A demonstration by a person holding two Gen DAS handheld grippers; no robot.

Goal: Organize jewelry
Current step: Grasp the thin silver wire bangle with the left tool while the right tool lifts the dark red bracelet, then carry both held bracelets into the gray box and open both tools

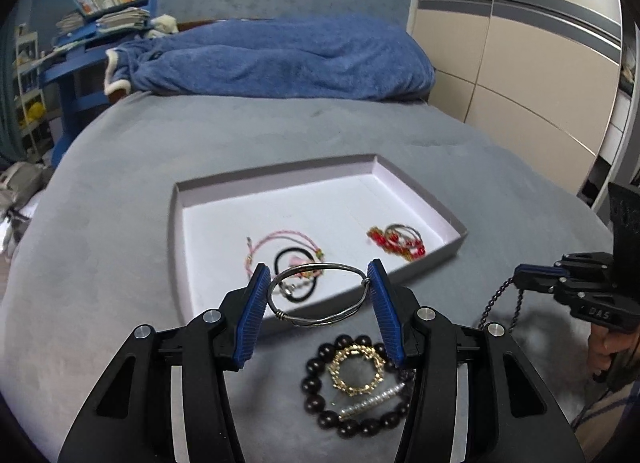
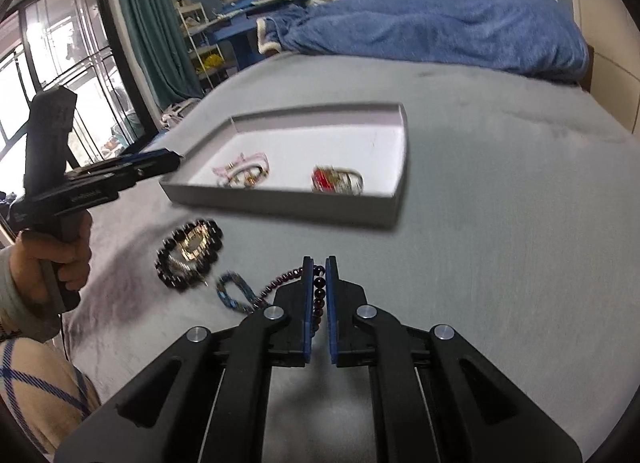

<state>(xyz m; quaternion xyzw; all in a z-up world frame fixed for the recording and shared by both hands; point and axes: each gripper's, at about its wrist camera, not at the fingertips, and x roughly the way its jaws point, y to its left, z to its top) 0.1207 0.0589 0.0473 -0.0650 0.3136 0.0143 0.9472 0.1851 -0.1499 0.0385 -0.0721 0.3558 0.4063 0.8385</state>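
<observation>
Overhead, gray bedspread [image 1: 120,191] under shallow tray [image 1: 176,223], blue blanket [image 1: 280,59] behind.

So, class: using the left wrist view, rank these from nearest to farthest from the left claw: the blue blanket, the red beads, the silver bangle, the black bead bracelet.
1. Silver bangle, held between the left claw pads.
2. Black bead bracelet, on the bed just under the claw.
3. Red beads, in the tray's right corner.
4. Blue blanket, bunched at the bed's far end.
</observation>
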